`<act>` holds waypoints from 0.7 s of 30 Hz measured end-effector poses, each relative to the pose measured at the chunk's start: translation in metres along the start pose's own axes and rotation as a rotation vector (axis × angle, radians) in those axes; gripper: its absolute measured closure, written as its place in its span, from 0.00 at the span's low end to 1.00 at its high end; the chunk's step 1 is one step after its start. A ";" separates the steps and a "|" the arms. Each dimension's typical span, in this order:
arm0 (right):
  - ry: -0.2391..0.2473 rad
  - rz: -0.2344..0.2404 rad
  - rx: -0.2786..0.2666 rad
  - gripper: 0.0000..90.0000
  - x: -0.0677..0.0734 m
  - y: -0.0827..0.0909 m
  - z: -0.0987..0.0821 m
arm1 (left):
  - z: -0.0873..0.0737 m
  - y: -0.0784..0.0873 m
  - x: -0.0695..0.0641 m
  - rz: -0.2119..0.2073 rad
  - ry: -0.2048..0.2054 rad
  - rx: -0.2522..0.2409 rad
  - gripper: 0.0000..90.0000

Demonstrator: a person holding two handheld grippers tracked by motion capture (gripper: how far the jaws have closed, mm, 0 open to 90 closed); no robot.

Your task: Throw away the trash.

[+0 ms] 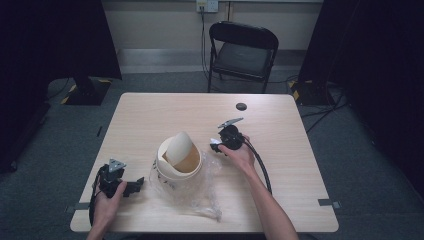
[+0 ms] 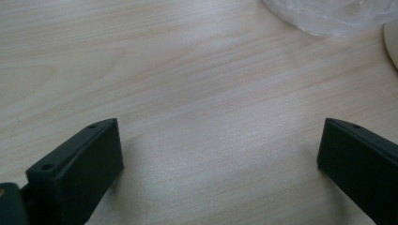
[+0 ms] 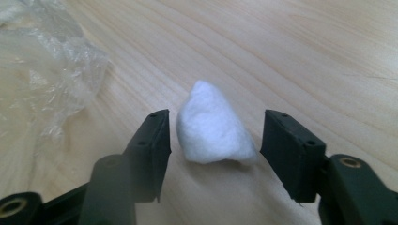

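1. High view: a light wooden table (image 1: 150, 115) is seen from above, with a folding chair (image 1: 243, 50) behind it on the grey floor.
2. A small cream bin (image 1: 179, 159) with a swing lid is stood near the table's middle, lined with a clear plastic bag (image 1: 200, 197) that is spread loose toward the near edge.
3. The left gripper (image 1: 134, 186) is held at the near left corner; in the left gripper view its jaws are set wide over bare wood, with nothing between them.
4. The right gripper (image 1: 216, 147) is lowered just right of the bin.
5. A white cotton wad (image 3: 213, 124) lies on the table between the half-closed jaws, not yet pinched.
6. Judged so, the pick-up is barely begun: grasping, lifting and, probably, dropping into the bin are left.
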State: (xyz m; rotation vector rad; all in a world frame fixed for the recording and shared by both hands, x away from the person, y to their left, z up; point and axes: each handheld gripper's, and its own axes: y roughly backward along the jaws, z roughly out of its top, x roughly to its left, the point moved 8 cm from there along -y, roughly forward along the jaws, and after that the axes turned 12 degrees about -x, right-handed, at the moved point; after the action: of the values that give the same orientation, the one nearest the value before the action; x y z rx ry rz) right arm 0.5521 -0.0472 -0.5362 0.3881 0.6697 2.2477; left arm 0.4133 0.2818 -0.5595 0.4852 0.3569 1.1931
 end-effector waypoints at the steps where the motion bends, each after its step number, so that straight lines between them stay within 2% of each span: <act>1: -0.007 0.003 -0.005 0.50 0.000 -0.002 -0.001 | 0.000 0.000 0.000 0.000 0.001 -0.001 0.00; 6: -0.005 -0.001 -0.009 0.61 0.002 -0.005 -0.006 | 0.000 0.000 0.000 0.000 0.000 0.000 0.00; 11: -0.007 -0.002 -0.020 0.72 0.000 -0.001 -0.005 | 0.000 0.000 0.000 -0.001 0.001 0.000 0.00; 21: -0.028 0.013 -0.088 0.76 0.000 0.025 0.009 | 0.000 0.000 0.000 0.001 0.003 -0.001 0.00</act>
State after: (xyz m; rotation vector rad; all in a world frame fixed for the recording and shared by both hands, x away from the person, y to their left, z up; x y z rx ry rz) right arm 0.5419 -0.0591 -0.5149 0.3808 0.5536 2.2708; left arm 0.4136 0.2815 -0.5595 0.4829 0.3583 1.1955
